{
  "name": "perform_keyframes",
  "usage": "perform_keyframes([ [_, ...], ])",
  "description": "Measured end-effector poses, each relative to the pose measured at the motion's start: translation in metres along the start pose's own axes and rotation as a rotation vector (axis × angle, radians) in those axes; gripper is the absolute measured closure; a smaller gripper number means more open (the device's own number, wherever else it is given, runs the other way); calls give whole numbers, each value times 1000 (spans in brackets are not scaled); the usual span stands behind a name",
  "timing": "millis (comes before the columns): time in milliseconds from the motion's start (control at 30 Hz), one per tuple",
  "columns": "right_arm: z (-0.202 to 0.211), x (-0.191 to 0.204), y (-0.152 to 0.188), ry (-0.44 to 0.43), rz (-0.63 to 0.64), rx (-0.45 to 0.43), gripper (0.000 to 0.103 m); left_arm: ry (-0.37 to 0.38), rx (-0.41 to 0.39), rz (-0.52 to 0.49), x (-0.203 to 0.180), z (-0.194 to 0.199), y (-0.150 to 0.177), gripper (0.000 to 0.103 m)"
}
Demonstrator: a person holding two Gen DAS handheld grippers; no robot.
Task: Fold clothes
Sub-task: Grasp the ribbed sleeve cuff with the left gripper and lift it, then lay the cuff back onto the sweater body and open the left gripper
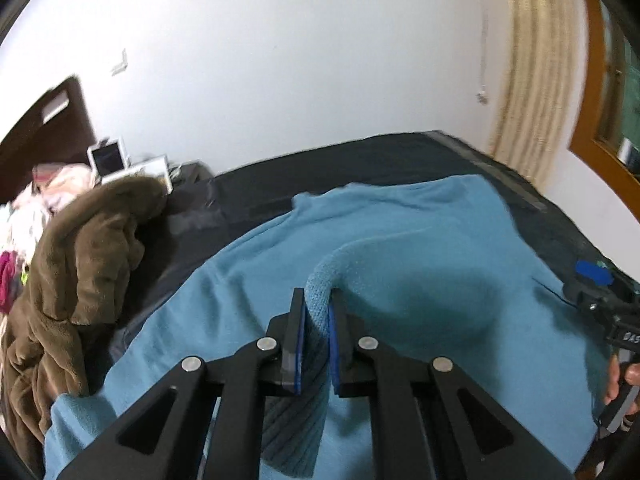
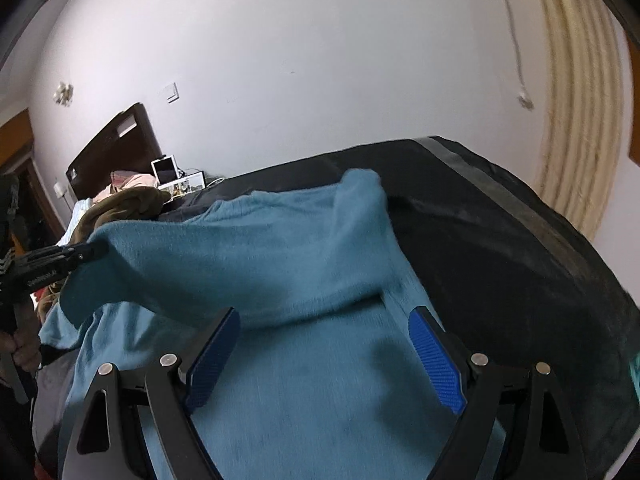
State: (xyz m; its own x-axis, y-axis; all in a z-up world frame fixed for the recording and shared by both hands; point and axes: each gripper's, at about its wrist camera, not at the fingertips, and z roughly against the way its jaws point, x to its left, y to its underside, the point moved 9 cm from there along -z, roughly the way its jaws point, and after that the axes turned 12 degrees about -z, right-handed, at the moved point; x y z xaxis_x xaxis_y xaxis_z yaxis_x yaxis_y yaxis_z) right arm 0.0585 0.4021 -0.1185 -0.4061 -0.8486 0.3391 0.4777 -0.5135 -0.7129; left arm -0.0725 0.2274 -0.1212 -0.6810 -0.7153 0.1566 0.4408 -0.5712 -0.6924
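Left hand-held gripper point(image 1: 316, 320) clamped on blue sweater point(image 1: 400, 232) cuff, sleeve lifted; right hand-held gripper point(image 2: 324, 344) jaws apart, empty. Bed point(image 2: 500, 240) beneath. Folding barely begun; body unfolded.

The brown blanket point(image 1: 76, 264) runs off the left edge; small items point(image 2: 182, 188) by the headboard point(image 2: 112, 148) are too small to identify

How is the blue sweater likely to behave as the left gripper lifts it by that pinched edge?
Probably floppy: the blue sweater drapes and sags from where the left gripper clamps it. The fuzzy knit between the pads likely resists slipping. It looks light, since a single pinch raises a broad fold off the dark bed cover.
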Motion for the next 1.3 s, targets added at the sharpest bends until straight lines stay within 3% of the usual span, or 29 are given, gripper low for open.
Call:
perform_keyframes([
  [167,-47,34,-21,-66,62,72,15,16,119,70,21,-38,25,84],
  [300,-98,41,-19,-67,96,195,15,-87,163,53,39,-48,32,45],
  [400,-123,23,-11,28,137,243,15,-158,174,38,54,-48,33,34],
  [567,-131,-8,-23,162,182,204,15,-166,186,14,58,-53,37,27],
  [667,-132,-18,-28,197,176,193,15,-175,217,-20,52,-66,44,26],
  [1000,-127,-14,-26,206,187,187,15,-178,224,-14,52,-71,49,26],
  [1167,-95,7,-22,160,191,154,15,-136,183,3,39,-52,44,25],
  [1300,-74,32,-1,128,249,174,15,-114,175,8,22,-42,49,23],
])
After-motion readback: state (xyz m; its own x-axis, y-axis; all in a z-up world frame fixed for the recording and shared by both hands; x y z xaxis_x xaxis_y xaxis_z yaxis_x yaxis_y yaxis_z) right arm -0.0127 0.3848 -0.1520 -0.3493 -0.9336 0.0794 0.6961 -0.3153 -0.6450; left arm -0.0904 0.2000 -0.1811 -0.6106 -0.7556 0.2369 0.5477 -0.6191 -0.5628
